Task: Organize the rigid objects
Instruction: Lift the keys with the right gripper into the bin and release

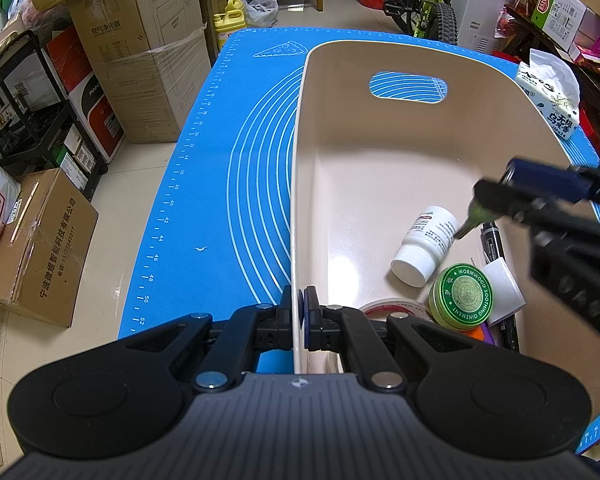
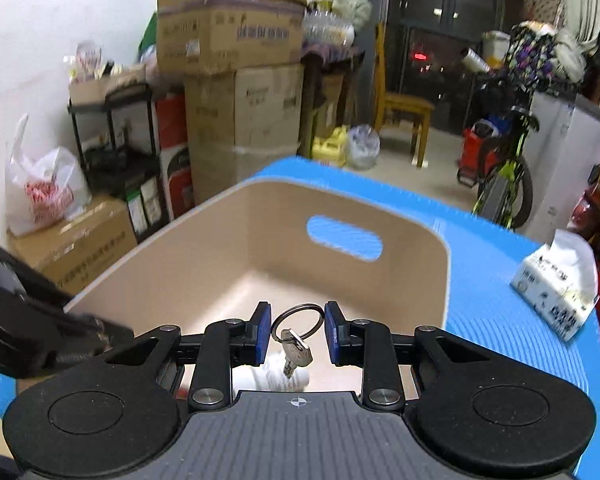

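- Metal first: a key ring (image 2: 298, 319) with a small key (image 2: 296, 350) hanging off it sits between the pads of my right gripper (image 2: 297, 330), and I'd call it pinched across the ring, jaws narrowly parted around it.
- Landmark is the beige bin (image 1: 300, 168); ring and key hang above its floor, over the white bottle (image 1: 426, 245).
- It looks light, stiff and slick. The key swings free, so the ring is the only sound hold.
- My left gripper (image 1: 300, 312) is pressed together on the bin's side wall, steadying it.
- Already inside the bin: a green ointment tin (image 1: 460, 295), a black marker (image 1: 494, 242) and a tape roll (image 1: 396, 309).
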A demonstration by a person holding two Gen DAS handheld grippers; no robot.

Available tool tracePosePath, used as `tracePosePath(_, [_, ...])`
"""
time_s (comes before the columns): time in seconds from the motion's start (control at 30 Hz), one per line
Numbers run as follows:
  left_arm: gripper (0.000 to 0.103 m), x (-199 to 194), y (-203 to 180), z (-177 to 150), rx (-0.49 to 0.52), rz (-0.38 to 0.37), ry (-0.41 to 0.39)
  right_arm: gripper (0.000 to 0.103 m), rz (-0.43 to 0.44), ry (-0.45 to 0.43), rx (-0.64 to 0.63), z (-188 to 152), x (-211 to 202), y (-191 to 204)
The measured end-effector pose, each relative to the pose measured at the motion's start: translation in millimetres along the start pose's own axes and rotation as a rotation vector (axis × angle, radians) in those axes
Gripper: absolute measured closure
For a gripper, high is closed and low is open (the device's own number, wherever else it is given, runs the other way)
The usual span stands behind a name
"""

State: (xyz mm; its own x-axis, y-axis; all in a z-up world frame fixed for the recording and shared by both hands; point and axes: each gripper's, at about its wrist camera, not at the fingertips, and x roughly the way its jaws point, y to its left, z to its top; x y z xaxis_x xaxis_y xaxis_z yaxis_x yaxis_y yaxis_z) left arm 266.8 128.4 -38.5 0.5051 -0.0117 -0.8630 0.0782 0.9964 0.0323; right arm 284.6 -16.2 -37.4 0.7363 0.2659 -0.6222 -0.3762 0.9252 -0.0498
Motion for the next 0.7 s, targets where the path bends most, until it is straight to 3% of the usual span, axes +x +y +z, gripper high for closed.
tracePosePath(0.3, [0.098,0,0,0,0.000,0.001,0.001,0.064,-0.007,0.145,-0.051,-4,21,10])
tracePosePath(0.37, [0.098,0,0,0,0.000,0.002,0.001,0.056,0.000,0.156,-0.041,-4,21,10])
tracePosePath(0.43, [0.098,0,1,0,0.000,0.002,0.001,0.031,0.015,0.140,-0.019,-3,17,8])
tracePosePath(0.63, [0.098,0,1,0,0.001,0.002,0.001,0.009,0.027,0.068,0.032,-1,-4,-3])
tracePosePath(0.7, [0.098,0,1,0,0.000,0.001,0.001,0.007,0.023,0.032,0.050,0,-15,-11])
